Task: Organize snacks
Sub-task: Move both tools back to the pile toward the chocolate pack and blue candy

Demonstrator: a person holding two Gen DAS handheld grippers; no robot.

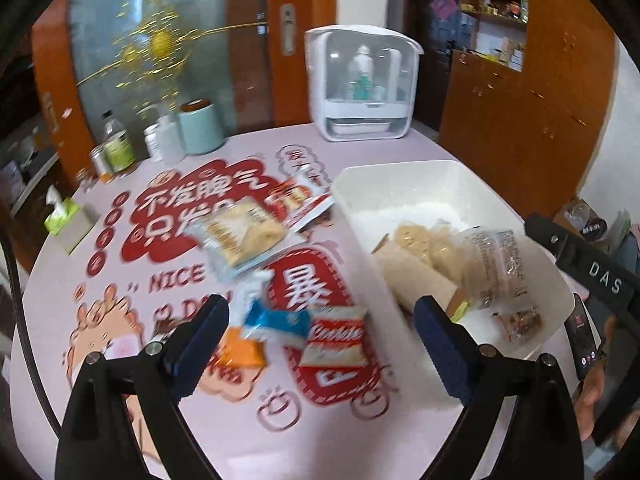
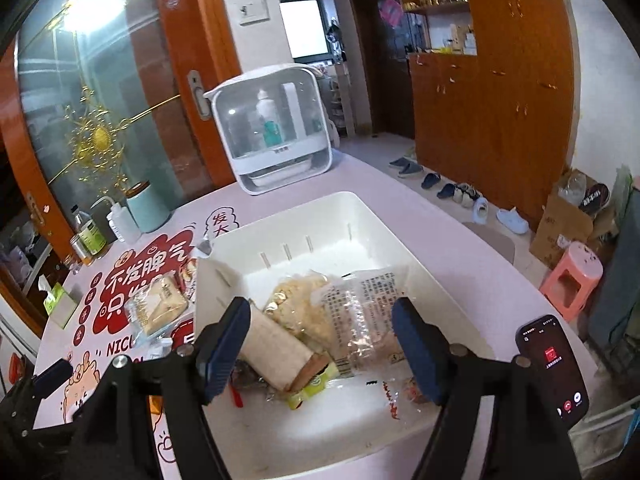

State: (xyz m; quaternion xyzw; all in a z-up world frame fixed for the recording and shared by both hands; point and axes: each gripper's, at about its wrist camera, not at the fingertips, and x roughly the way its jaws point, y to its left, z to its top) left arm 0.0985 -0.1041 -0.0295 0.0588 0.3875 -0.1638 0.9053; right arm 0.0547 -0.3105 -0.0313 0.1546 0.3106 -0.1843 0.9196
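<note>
Beige roll (image 2: 276,350) lies diagonally in white bin (image 2: 360,216); low end nearest.

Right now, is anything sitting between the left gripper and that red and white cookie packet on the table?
Nothing visible blocks it. The left gripper is open, and the red and white cookie packet lies flat between its fingers, with the blue packet touching its left edge.
</note>
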